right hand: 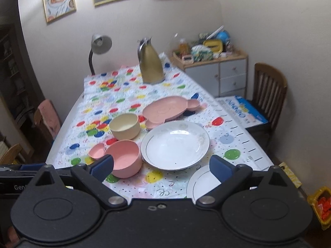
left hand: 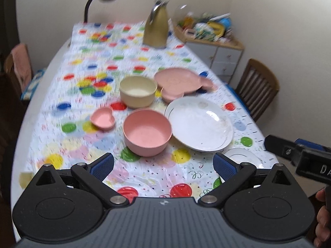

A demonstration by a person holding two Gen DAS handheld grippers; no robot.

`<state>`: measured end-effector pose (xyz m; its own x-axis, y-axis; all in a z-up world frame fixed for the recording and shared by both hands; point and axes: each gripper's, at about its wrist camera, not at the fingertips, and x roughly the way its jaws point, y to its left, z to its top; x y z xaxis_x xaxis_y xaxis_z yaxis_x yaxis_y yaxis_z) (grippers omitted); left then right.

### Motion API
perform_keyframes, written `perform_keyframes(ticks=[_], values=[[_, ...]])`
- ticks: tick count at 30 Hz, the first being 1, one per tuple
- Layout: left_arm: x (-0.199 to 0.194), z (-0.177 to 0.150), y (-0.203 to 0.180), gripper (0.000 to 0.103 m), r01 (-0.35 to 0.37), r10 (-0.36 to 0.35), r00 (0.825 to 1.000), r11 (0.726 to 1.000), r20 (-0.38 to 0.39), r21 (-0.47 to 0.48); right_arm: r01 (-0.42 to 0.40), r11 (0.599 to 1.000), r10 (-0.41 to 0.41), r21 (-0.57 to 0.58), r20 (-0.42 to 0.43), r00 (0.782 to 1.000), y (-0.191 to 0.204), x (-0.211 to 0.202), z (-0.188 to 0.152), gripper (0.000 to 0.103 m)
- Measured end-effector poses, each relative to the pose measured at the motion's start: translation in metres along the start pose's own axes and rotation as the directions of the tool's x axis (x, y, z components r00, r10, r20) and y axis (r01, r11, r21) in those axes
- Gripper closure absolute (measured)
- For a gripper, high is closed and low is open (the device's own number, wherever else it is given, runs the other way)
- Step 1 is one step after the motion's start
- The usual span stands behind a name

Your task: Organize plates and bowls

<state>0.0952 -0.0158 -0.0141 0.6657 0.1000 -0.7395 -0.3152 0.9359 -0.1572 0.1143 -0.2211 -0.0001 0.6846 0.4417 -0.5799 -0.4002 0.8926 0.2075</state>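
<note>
Nothing had been sorted yet, by the look of it: every dish lay singly on the dotted tablecloth (left hand: 68, 86), and neither tool gripped anything.

In the left wrist view, from left to right, a small heart-shaped pink dish (left hand: 102, 119) lay left of centre. Beside it the pink bowl (left hand: 147, 131) stood at mid-frame, with the cream bowl (left hand: 138, 91) above it and apart from it. Right of those lay the large white plate (left hand: 201, 124), and above it the pink eared plate (left hand: 180, 82). A small white plate (left hand: 243, 157) showed at the lower right, partly behind a fingertip.

The left gripper (left hand: 163, 165) hovered level above the near table edge, jaws spread wide and empty, aimed at the pink bowl. The right gripper (right hand: 162, 167) was likewise wide and empty, pointing over the large white plate (right hand: 174, 144), with the small white plate (right hand: 201, 184) just under its right finger.

The next move probably called for closing on one bowl's rim and nesting it in the other, or lifting the small plate onto the large one; thin rims would need a careful, shallow approach.
</note>
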Motion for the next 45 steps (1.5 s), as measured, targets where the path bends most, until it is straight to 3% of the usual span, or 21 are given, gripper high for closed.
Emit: perform_keyframes(ticks=[6,13,18,22,28,31,35,42,45], values=[[0.053,0.009,-0.013,0.000,-0.060,0.053,0.995,0.994,-0.083,-0.089,-0.030,0.998,0.026,-0.053,-0.077,0.997,-0.040,0.058,0.026,0.007],[0.103,0.013,-0.028,0.000,-0.076,0.046,0.987,0.978,-0.156,-0.193,-0.086,0.980,0.056,-0.177,-0.166,0.984,-0.074,0.128,0.049,0.008],[0.128,0.018,-0.037,0.001,-0.091,0.043,0.983,0.960,-0.178,-0.267,-0.135,0.963,0.073,-0.234,-0.259,0.963,-0.096,0.183,0.063,0.015],[0.148,0.022,-0.043,0.001,-0.123,0.062,0.978,0.944,-0.201,-0.306,-0.189,0.958,0.104,-0.216,-0.355,0.929,-0.112,0.227,0.071,0.024],[0.172,0.023,-0.040,0.001,-0.145,0.050,0.968,0.911,-0.246,-0.386,-0.295,0.939,0.185,-0.179,-0.461,0.868,-0.124,0.276,0.084,0.026],[0.177,0.023,-0.042,0.001,-0.140,0.040,0.967,0.909,-0.252,-0.393,-0.314,0.935,0.194,-0.165,-0.505,0.841,-0.129,0.295,0.089,0.028],[0.182,0.024,-0.041,0.002,-0.136,0.029,0.967,0.900,-0.254,-0.414,-0.327,0.935,0.202,-0.138,-0.551,0.810,-0.134,0.317,0.094,0.041],[0.194,0.024,-0.036,0.033,-0.122,-0.001,0.965,0.883,-0.261,-0.454,-0.352,0.926,0.215,-0.135,-0.578,0.787,-0.130,0.343,0.104,0.064],[0.197,0.023,-0.030,0.046,-0.120,-0.015,0.963,0.871,-0.269,-0.477,-0.364,0.921,0.217,-0.140,-0.590,0.777,-0.130,0.350,0.107,0.069]])
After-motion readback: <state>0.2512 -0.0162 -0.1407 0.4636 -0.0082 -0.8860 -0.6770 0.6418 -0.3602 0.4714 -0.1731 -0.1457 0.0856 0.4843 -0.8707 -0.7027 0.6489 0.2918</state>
